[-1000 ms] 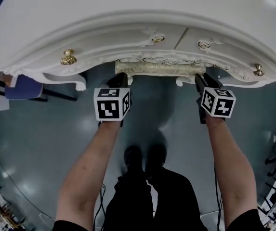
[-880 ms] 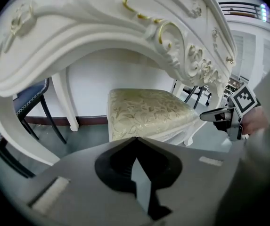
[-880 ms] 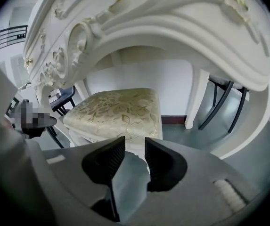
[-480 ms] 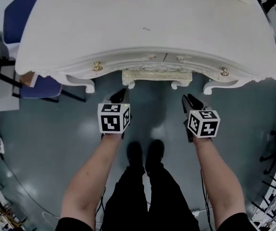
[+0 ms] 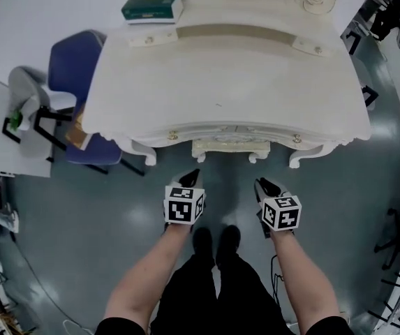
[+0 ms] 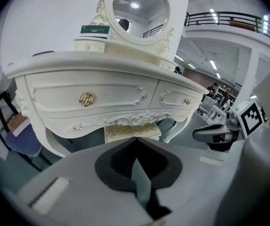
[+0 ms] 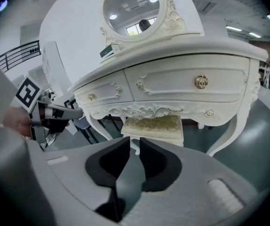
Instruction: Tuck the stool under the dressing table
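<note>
Looking done to me: stool [image 5: 230,147] sits tucked under the table [image 5: 220,82], on the far side of both grippers, long side running left-right. Left gripper [image 5: 193,176] jaws together, right gripper [image 5: 262,184] jaws just been closing, slim gap, nothing between. Neither's nearer.

You get a bright, evenly lit head view, pale glare patches on the glossy floor [image 5: 140,218], both gripper views bulged with dark corners, grey foreground soft, ceiling lights [image 6: 213,64] blown out.
</note>
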